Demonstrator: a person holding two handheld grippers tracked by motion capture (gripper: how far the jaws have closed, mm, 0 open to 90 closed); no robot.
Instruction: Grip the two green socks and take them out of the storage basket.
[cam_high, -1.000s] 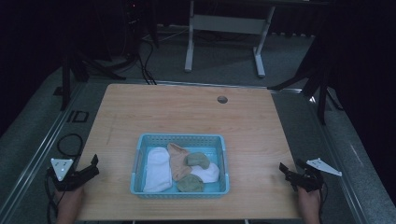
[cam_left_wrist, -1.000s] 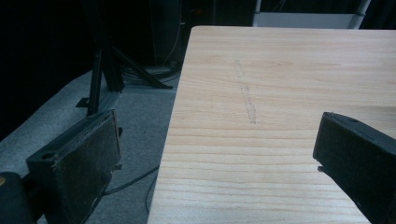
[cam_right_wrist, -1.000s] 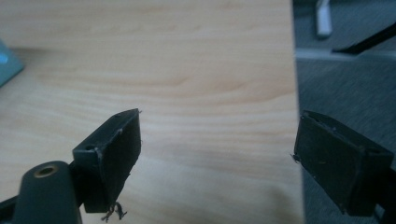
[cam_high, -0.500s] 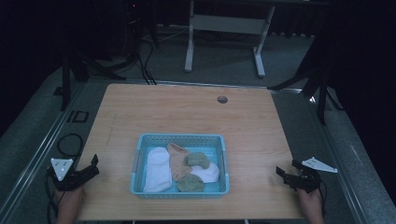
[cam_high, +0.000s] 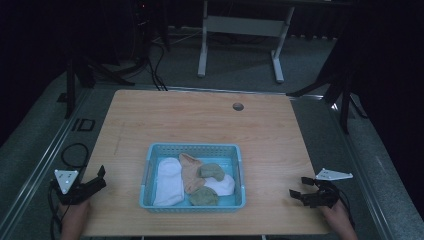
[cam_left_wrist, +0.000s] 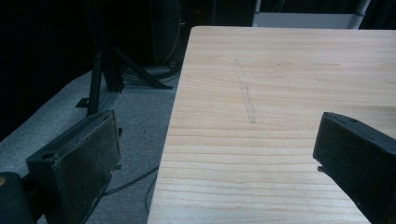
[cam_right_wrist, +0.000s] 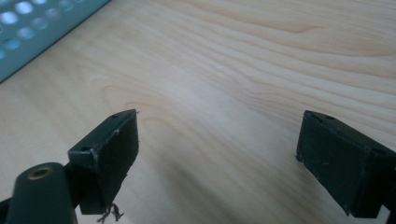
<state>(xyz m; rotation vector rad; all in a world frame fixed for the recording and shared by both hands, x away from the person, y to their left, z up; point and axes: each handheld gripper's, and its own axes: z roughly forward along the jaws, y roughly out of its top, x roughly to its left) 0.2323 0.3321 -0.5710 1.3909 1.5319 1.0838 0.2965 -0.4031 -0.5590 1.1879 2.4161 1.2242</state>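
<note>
A light blue basket (cam_high: 148, 170) sits near the front middle of the wooden table (cam_high: 200, 125). Inside lie a white sock (cam_high: 167, 182), a tan sock (cam_high: 190, 170), two olive green socks (cam_high: 212, 171) and another white one (cam_high: 222, 186). My left gripper (cam_high: 101, 176) hangs open at the table's front left edge, nothing between its jaws; its own view has one jaw over the floor and one over the wood (cam_left_wrist: 261, 140). My right gripper (cam_high: 296, 193) is open over the front right of the table, pointing toward the basket, whose corner (cam_right_wrist: 28, 42) appears at the upper left.
A small round hole (cam_high: 238, 106) is in the table near its far edge. A faint pencil line (cam_left_wrist: 245, 93) runs along the left part of the wood. Cables (cam_high: 75, 152) lie on the grey floor at the left. A white frame stand (cam_high: 240, 30) is behind the table.
My right gripper has moved left from the table's right edge, in over the wood toward the basket. The left gripper has barely shifted.
</note>
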